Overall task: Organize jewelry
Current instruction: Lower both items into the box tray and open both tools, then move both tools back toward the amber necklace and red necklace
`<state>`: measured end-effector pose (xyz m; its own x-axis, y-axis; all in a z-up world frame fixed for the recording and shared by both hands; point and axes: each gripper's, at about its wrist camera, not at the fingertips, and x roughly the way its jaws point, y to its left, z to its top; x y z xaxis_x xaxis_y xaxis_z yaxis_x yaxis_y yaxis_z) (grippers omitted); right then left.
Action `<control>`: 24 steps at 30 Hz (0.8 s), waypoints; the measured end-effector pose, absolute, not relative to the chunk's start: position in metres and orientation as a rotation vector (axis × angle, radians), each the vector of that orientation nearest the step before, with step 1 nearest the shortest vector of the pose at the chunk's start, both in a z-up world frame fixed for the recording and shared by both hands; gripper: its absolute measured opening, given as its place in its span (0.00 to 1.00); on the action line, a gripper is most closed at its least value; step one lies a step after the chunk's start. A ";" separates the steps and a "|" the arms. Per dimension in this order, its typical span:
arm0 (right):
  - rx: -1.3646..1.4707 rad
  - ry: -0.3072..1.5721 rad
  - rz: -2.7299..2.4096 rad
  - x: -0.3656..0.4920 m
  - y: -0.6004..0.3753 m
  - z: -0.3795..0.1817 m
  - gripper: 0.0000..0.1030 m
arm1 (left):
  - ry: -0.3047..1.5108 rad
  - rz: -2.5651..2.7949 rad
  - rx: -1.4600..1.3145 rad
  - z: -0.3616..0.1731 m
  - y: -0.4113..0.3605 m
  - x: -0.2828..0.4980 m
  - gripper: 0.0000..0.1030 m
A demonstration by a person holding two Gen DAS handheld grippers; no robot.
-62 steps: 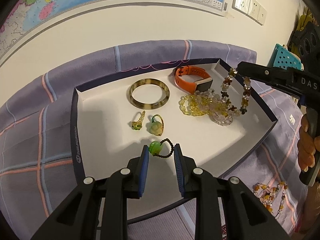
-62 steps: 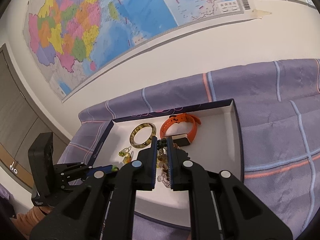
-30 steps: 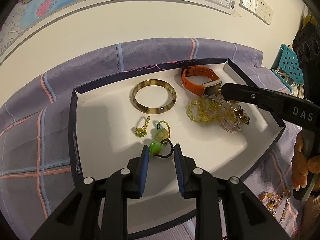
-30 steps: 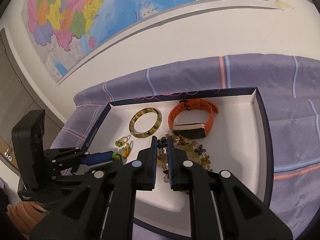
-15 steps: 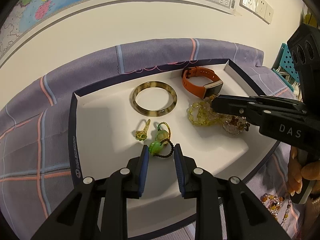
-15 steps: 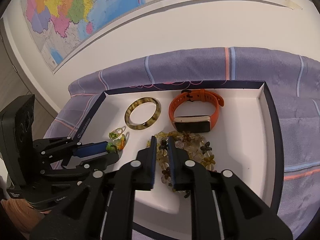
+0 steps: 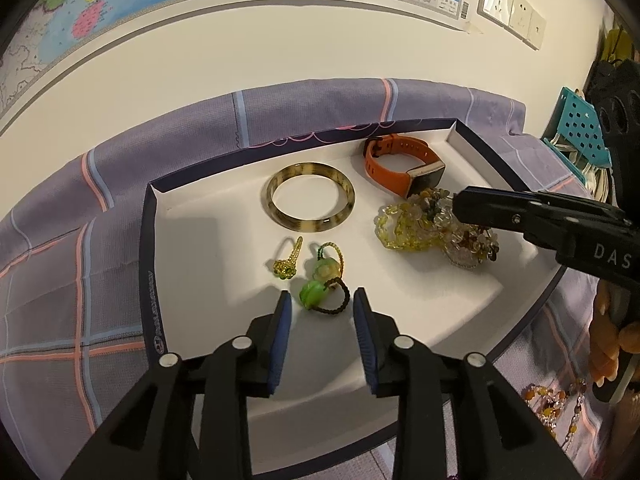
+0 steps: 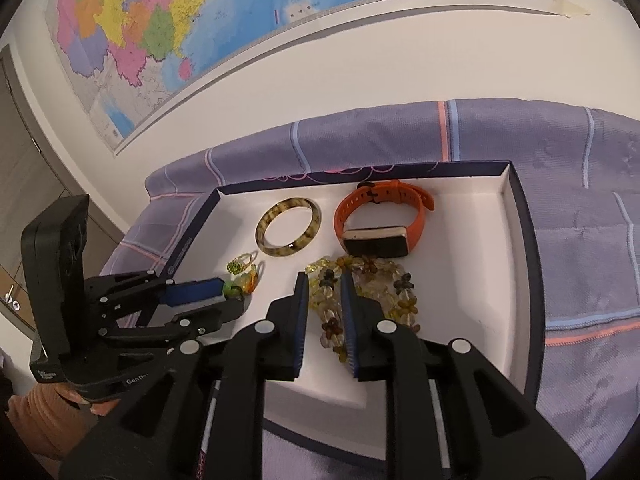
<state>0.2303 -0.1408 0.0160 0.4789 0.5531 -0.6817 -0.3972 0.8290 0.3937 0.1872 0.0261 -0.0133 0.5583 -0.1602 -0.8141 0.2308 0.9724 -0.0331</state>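
Note:
A white tray (image 7: 192, 240) with a dark rim lies on the purple checked cloth. In it are a tortoiseshell bangle (image 7: 308, 197), an orange watch (image 7: 404, 162), a heap of beaded necklaces (image 7: 432, 228), a small gold and green ring (image 7: 286, 264) and two green bead charms (image 7: 320, 284). My left gripper (image 7: 322, 312) is open, with the green bead on a black loop (image 7: 312, 295) just ahead between its fingers. My right gripper (image 8: 324, 292) is open over the beaded necklace (image 8: 384, 288), which lies flat in the tray (image 8: 480, 240).
Another beaded necklace (image 7: 552, 404) lies on the cloth (image 7: 60, 280) at the right, outside the tray. A teal perforated basket (image 7: 580, 128) stands far right. A map hangs on the wall (image 8: 280, 80) behind.
My right gripper lowered the flower-bead necklace onto the heap in the tray and has now opened, letting it go. My left gripper has barely moved.

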 end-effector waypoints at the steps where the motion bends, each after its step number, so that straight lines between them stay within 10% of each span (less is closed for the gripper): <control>1: 0.193 0.902 0.588 0.229 -0.142 0.016 0.17 | 0.952 -0.229 0.078 -0.013 0.026 0.187 0.32; 24: 0.118 0.848 0.622 0.120 -0.185 0.026 0.44 | 0.775 -0.318 0.122 0.027 0.033 0.092 0.54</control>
<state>0.1202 -0.1855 0.0264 0.4966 0.5581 -0.6648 -0.4667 0.8174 0.3376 0.0916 0.0330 0.0274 0.6699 -0.2368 -0.7037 0.3257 0.9454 -0.0080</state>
